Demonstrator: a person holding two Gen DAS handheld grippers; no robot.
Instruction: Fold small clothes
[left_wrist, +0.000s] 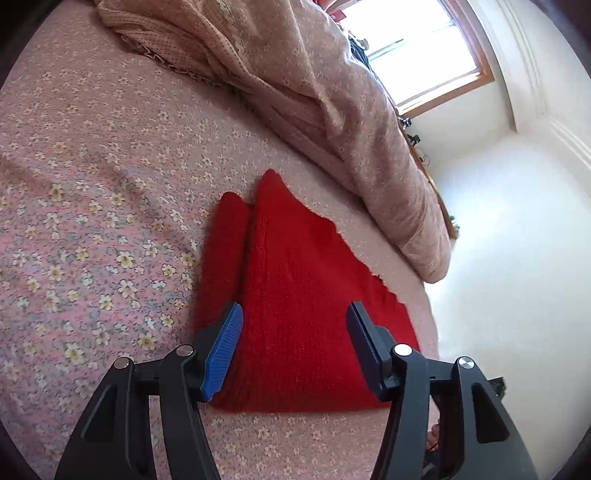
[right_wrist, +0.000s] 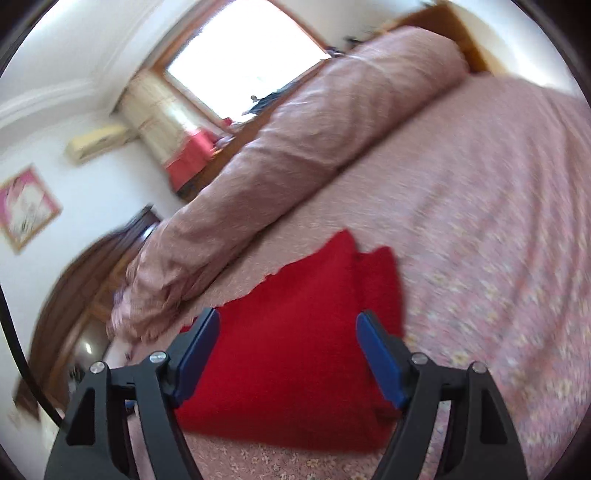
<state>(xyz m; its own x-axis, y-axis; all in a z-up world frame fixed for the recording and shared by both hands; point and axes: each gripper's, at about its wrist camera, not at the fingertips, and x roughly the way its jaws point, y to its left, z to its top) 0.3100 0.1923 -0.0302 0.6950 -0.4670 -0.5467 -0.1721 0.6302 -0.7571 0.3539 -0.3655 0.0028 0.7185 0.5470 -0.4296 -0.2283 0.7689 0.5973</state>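
Left wrist view: floral pink bedsheet (left_wrist: 92, 206); left gripper (left_wrist: 294, 314), jaws spread wide and holding nothing, blue pads (left_wrist: 223, 354) poised over the near part of the garment; red knitted garment (left_wrist: 295, 295), folded, lying flat on the sheet near the bed's edge; rolled pink quilt (left_wrist: 332, 92) beyond it; window (left_wrist: 417, 48).

Right wrist view, blurred: framed picture (right_wrist: 26, 206); window (right_wrist: 243, 55); quilt (right_wrist: 295, 147); right gripper (right_wrist: 288, 321), jaws wide, empty, above the same garment (right_wrist: 295, 362); bedsheet (right_wrist: 498, 221).
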